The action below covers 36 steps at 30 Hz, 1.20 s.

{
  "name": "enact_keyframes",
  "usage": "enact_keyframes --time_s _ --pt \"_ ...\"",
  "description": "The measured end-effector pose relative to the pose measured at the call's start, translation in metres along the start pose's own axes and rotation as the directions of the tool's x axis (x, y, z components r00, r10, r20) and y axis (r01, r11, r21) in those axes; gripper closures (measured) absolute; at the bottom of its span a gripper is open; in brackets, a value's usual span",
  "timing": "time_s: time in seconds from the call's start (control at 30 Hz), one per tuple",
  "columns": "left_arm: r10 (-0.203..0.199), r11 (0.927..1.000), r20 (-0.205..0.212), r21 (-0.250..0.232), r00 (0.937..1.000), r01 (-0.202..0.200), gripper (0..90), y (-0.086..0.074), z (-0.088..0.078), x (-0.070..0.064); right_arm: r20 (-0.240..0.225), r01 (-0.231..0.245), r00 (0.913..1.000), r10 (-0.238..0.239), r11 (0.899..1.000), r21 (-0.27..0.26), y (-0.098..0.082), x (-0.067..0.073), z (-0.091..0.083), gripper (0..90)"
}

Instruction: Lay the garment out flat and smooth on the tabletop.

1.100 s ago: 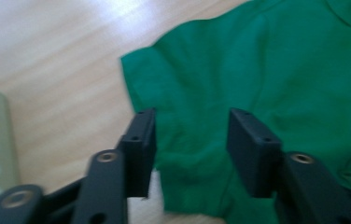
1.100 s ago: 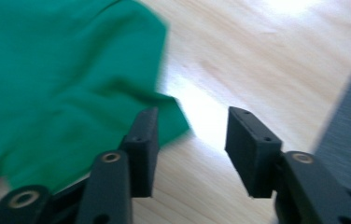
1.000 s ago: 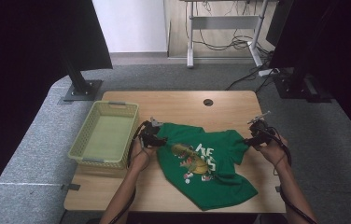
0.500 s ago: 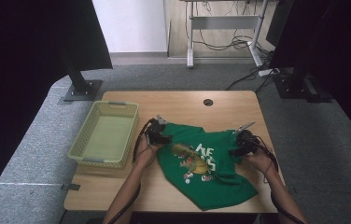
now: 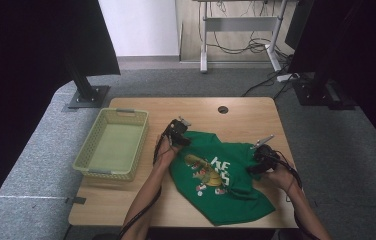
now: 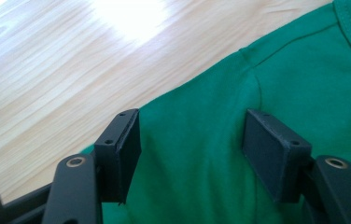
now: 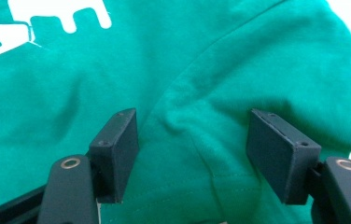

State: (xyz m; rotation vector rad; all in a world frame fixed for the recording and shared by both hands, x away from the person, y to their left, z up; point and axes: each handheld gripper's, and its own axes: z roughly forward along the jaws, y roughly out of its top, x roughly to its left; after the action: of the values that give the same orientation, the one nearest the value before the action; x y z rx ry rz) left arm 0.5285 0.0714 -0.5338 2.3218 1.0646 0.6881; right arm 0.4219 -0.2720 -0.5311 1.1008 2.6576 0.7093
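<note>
**Around the shirt: counter, basket and floor**

A light wooden counter has a round cable hole near its far edge. A pale green plastic basket sits on its left part. Grey carpet surrounds it; a black stand base and cables lie beyond.

Both hand-held grippers are resting low over the table with jaws spread.

The left gripper is sitting nearer the table's middle, its forearm reaching up from the near edge; the right gripper is lying toward the right edge, angled inward.
</note>
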Motion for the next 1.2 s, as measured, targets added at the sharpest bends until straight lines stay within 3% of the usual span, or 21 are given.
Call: enact_keyframes --time_s 0.03,0.27,0.37,0.4,0.5,0.53,0.57,0.6,0.73,0.77,0.8,0.9,0.93,0.97,1.0,1.03,1.07,1.1,1.13,1.17,1.2 --pt "-0.040 0.9990 -0.015 0.017 0.9991 0.040 36.8 -0.004 -0.001 0.011 0.000 0.000 1.0000 0.000 1.000 0.000 0.000 0.000 0.000 33.6" --pt "-0.100 0.9944 0.002 0.036 0.9950 0.100 36.4 -0.010 -0.003 0.023 -0.014 -0.005 0.9999 0.005 1.000 0.004 -0.014 0.001 -0.008 34.7" --pt "-0.069 0.9970 0.014 0.035 0.9975 0.069 36.5 -0.009 -0.004 0.021 -0.028 -0.001 0.9996 0.003 0.999 0.042 -0.014 0.003 -0.012 34.7" --pt "-0.028 0.9995 0.032 -0.011 0.9991 0.029 36.5 -0.005 -0.010 0.015 -0.028 -0.001 0.9996 0.003 0.999 0.042 -0.014 0.003 -0.012 34.7" --pt "-0.029 0.9991 0.049 -0.030 0.9984 0.030 36.9 -0.003 -0.011 0.013 -0.002 -0.014 0.9999 0.014 1.000 -0.011 -0.003 -0.003 -0.023 35.4" --pt "0.019 0.9982 0.062 -0.058 0.9979 -0.015 36.9 0.007 -0.011 0.009 -0.002 -0.014 0.9999 0.014 1.000 -0.011 -0.003 -0.003 -0.023 36.1" --pt "0.019 0.9982 0.062 -0.058 0.9979 -0.015 36.6 0.007 -0.011 0.009 -0.002 -0.014 0.9999 0.014 1.000 -0.011 -0.003 -0.003 -0.023 36.1" --pt "0.052 0.9969 0.070 -0.062 0.9962 -0.048 36.6 0.012 -0.009 0.008 0.021 -0.031 0.9993 0.032 0.998 -0.056 0.013 -0.011 -0.026 38.5" --pt "0.077 0.9956 0.084 -0.059 0.9935 -0.073 35.0 0.019 -0.005 0.006 0.040 -0.039 0.9983 0.042 0.996 -0.078 0.032 -0.022 -0.019 39.0" --pt "0.093 0.9954 0.137 -0.036 0.9862 -0.089 35.0 0.025 0.005 0.003 0.040 -0.039 0.9983 0.042 0.996 -0.078 0.032 -0.022 -0.019 38.9" --pt "0.105 0.9944 0.147 -0.027 0.9836 -0.102 31.7 0.025 0.008 0.002 0.032 -0.056 0.9978 0.059 0.995 -0.078 0.045 -0.032 -0.005 37.6" --pt "0.105 0.9944 0.147 -0.027 0.9836 -0.102 31.6 0.025 0.008 0.002 0.031 -0.059 0.9977 0.061 0.996 -0.069 0.048 -0.034 0.001 37.2" --pt "0.101 0.9947 0.206 -0.005 0.9732 -0.103 31.6 0.024 0.015 -0.001 0.031 -0.059 0.9977 0.061 0.996 -0.069 0.048 -0.034 0.001 37.2" --pt "0.084 0.9963 0.237 0.000 0.9679 -0.086 42.1 0.024 0.015 0.001 0.029 -0.032 0.9990 0.033 0.999 -0.022 0.054 -0.034 0.023 38.8" --pt "0.084 0.9963 0.237 0.000 0.9679 -0.086 48.9 0.024 0.015 0.001 0.029 -0.032 0.9990 0.033 0.999 -0.022 0.054 -0.034 0.023 38.8" --pt "0.059 0.9980 0.279 0.004 0.9585 -0.063 48.9 0.022 0.015 0.002 0.032 -0.020 0.9993 0.020 1.000 -0.006 0.054 -0.033 0.027 42.5" --pt "0.059 0.9980 0.279 0.004 0.9585 -0.063 58.6 0.022 0.015 0.002 0.032 -0.020 0.9993 0.020 1.000 -0.006 0.054 -0.033 0.027 42.5" --pt "0.059 0.9980 0.279 0.004 0.9585 -0.063 58.6 0.022 0.015 0.002 0.005 -0.038 0.9993 0.038 0.999 -0.034 0.053 -0.032 0.028 42.5" --pt "0.051 0.9986 0.320 -0.007 0.9461 -0.052 58.6 0.020 0.014 0.003 0.005 -0.038 0.9993 0.038 0.999 -0.034 0.053 -0.032 0.028 54.9" --pt "0.063 0.9979 0.317 -0.006 0.9464 -0.064 83.0 0.021 0.013 0.001 -0.026 -0.047 0.9986 0.046 0.998 -0.035 0.051 -0.027 0.026 82.9" --pt "0.063 0.9979 0.317 -0.006 0.9464 -0.064 84.8 0.021 0.013 0.001 -0.026 -0.047 0.9986 0.046 0.998 -0.035 0.051 -0.027 0.026 82.9"
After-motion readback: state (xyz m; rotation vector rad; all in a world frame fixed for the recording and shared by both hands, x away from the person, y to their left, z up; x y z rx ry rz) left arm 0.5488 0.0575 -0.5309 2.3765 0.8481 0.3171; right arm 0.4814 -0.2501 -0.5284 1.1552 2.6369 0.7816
